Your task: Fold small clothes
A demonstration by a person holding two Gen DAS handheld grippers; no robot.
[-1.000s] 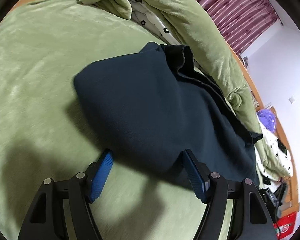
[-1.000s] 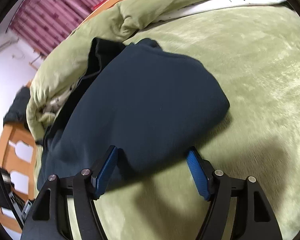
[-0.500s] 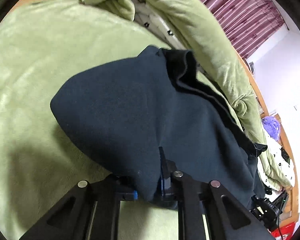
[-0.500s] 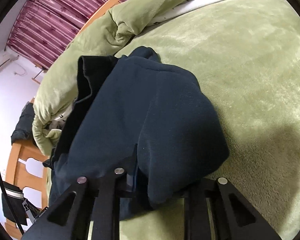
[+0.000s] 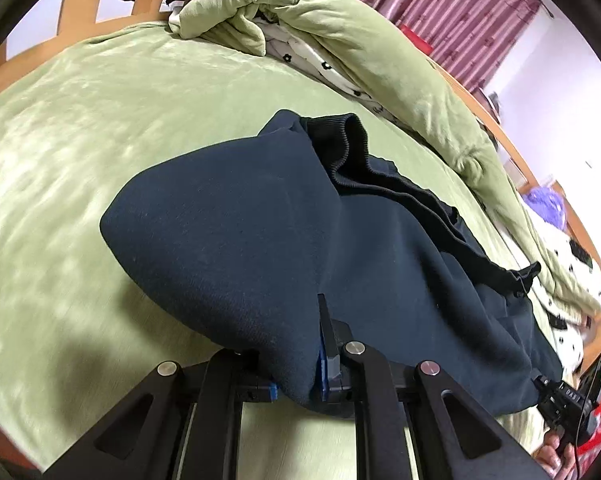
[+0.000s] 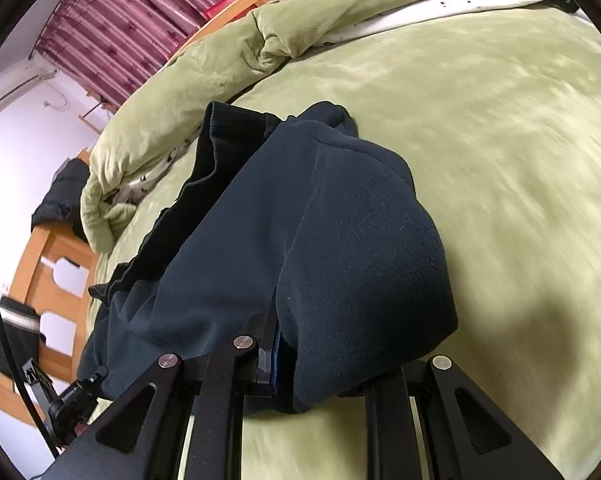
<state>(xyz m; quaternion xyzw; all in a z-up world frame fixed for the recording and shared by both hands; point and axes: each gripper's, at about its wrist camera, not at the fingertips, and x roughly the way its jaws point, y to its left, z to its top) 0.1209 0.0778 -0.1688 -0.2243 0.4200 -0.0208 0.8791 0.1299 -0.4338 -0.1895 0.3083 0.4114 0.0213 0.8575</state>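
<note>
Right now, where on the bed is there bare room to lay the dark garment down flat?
Bare green plush bed cover spreads left of the dark navy fleece garment, up to the wooden headboard; the right wrist view shows it as the wide patch. The far side is crowded by the rolled green quilt with floral sheet.

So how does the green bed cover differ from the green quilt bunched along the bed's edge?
The bed cover lies spread flat with the navy garment on it; the quilt is rolled into a thick ridge, off the garment. The quilt shows a white flower-print lining; the bed cover shows none. Both are the same plush olive green.
</note>
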